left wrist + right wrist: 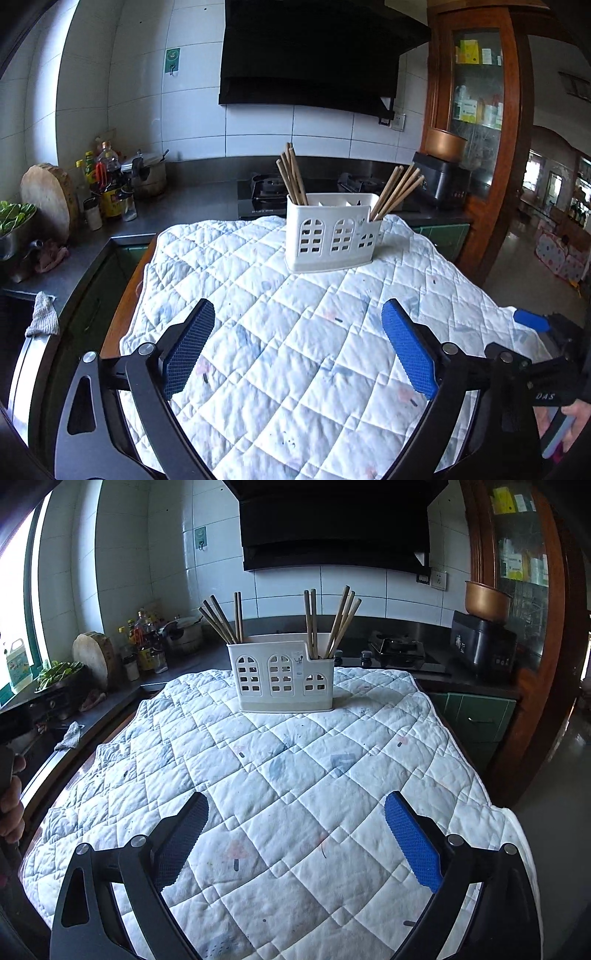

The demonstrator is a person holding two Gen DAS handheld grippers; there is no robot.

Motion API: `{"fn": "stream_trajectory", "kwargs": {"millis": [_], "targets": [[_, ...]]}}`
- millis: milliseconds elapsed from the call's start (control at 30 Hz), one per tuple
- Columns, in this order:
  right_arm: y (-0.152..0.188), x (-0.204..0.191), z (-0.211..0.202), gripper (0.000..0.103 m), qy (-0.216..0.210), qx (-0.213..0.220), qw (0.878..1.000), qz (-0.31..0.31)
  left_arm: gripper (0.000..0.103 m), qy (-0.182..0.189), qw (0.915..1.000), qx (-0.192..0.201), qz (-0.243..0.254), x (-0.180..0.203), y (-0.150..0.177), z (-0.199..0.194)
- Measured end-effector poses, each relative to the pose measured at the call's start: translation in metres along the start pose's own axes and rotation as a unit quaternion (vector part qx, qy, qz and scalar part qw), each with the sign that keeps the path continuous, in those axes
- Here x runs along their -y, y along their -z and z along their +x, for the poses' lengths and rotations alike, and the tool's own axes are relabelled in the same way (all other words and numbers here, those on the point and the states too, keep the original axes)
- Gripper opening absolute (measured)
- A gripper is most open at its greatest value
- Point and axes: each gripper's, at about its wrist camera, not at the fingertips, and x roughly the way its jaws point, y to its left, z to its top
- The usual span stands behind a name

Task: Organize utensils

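Both my left tool (298, 345) and right tool (296, 838) hang wide open and empty over the quilted desk (295, 775), the white chopstick holder (282, 677) standing straight ahead at the far edge, chopsticks (334, 624) upright, slightly nearer my right.

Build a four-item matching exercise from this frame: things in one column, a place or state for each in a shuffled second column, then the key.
Things
1. utensil holder
2. chopsticks
3. left gripper
4. round wooden board

Places or states
A. open, holding nothing
B. standing on the quilted cloth
C. leaning at the counter's left end
D. upright in the holder's end compartments

Pairs: 1-B, 2-D, 3-A, 4-C
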Motion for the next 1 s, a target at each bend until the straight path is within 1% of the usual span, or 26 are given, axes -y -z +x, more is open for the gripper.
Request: {"fn": "stream_trajectory", "kwargs": {"millis": [133, 333, 400, 667, 1000], "targets": [[0.005, -0.005, -0.003, 0.093, 0.008, -0.002, 1.000, -0.005, 0.092, -0.020, 0.9997, -0.013, 0.004, 0.001, 0.025, -0.005], [0.013, -0.011, -0.003, 0.093, 0.011, -0.009, 1.000, -0.009, 0.092, -0.030, 0.9991, -0.024, 0.020, 0.011, 0.047, -0.010], [0.014, -0.011, -0.004, 0.093, 0.014, -0.010, 1.000, -0.009, 0.092, -0.024, 0.9991, -0.029, 0.021, 0.014, 0.052, -0.011], [0.016, -0.012, -0.007, 0.093, 0.014, -0.008, 1.000, -0.006, 0.092, -0.026, 0.9986, -0.039, 0.025, 0.018, 0.063, -0.012], [0.018, -0.019, -0.007, 0.093, 0.009, -0.010, 1.000, -0.010, 0.092, -0.025, 0.9985, -0.048, 0.002, 0.008, 0.071, -0.011]]}}
